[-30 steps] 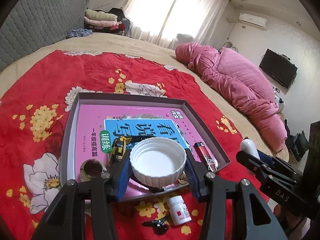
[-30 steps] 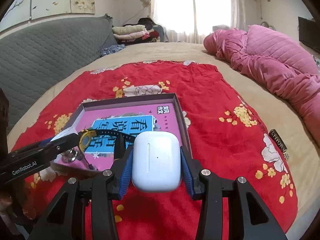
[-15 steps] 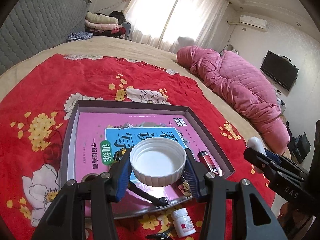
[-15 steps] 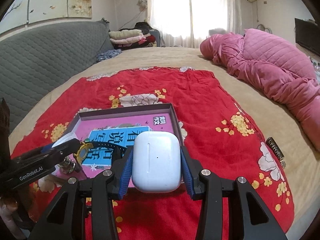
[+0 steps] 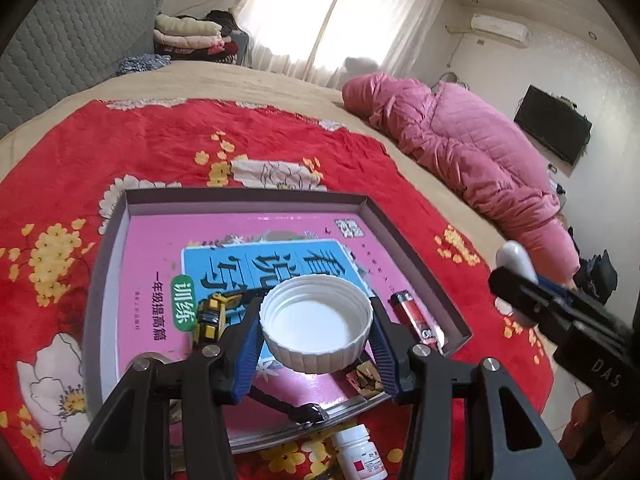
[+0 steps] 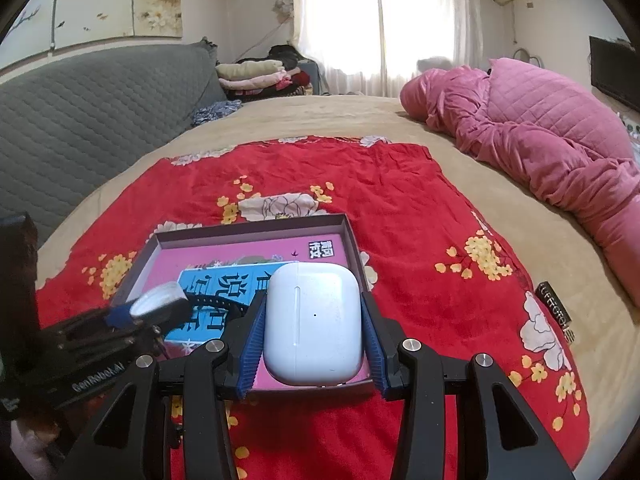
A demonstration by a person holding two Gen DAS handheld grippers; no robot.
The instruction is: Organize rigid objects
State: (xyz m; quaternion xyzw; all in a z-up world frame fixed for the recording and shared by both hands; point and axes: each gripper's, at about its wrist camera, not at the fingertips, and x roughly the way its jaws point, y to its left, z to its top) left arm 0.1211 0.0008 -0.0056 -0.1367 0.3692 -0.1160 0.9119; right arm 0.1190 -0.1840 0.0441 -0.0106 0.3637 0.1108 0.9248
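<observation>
A home bedroom is being shown: a bed (image 6: pixel 400 128) is being covered by a red floral blanket (image 6: pixel 400 208), with a pink quilt (image 6: pixel 540 140) at two o'clock.

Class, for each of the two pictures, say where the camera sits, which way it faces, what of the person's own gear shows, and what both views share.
Left wrist: sits on the left tool, looking forward and down over the tray toward the window; its fingers clamp a white lid, and the right tool shows at right.
Right wrist: sits on the right tool, facing the same way from the tray's near right corner; it grips a white earbud case, with the left tool at lower left.
Shared: tray, pink book, red blanket.
</observation>
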